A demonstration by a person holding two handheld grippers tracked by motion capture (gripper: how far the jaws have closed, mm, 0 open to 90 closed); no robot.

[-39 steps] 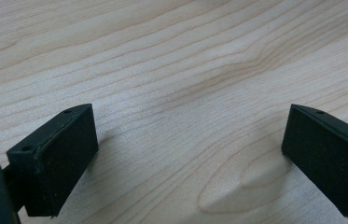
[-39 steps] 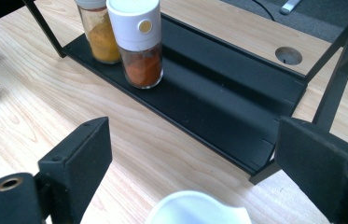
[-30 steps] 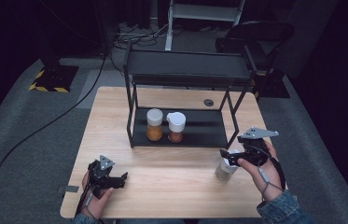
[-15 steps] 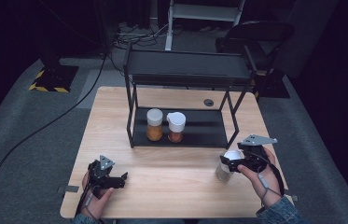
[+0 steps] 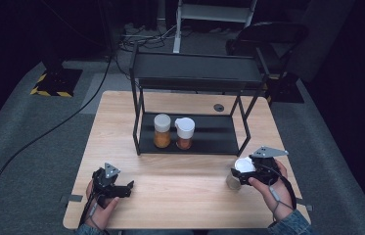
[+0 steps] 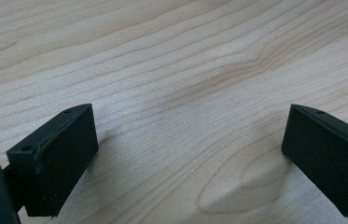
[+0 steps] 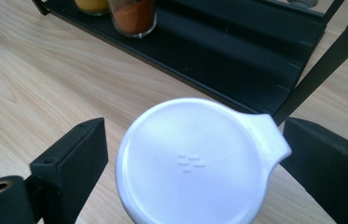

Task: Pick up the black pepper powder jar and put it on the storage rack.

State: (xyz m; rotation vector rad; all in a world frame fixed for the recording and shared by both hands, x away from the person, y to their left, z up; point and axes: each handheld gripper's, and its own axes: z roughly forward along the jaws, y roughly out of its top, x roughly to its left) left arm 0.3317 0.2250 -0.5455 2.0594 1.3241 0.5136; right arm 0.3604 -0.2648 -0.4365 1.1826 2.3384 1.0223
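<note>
I'm easing my right gripper [image 7: 192,154] open around the jar [image 7: 195,163], which I've lowered from the air onto the table [image 5: 180,176]; it's standing between the parting jaws, looking released. My left gripper [image 6: 188,154] is lying still, jaws apart on nothing.

Two jars [image 5: 172,131] stand side by side on the rack's lower shelf [image 5: 209,134]; a third jar [image 5: 239,171] stands before the rack.

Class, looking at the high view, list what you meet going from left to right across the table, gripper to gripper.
Left hand-held gripper → yellow-orange spice jar → red spice jar → white-lidded jar → right hand-held gripper.
</note>
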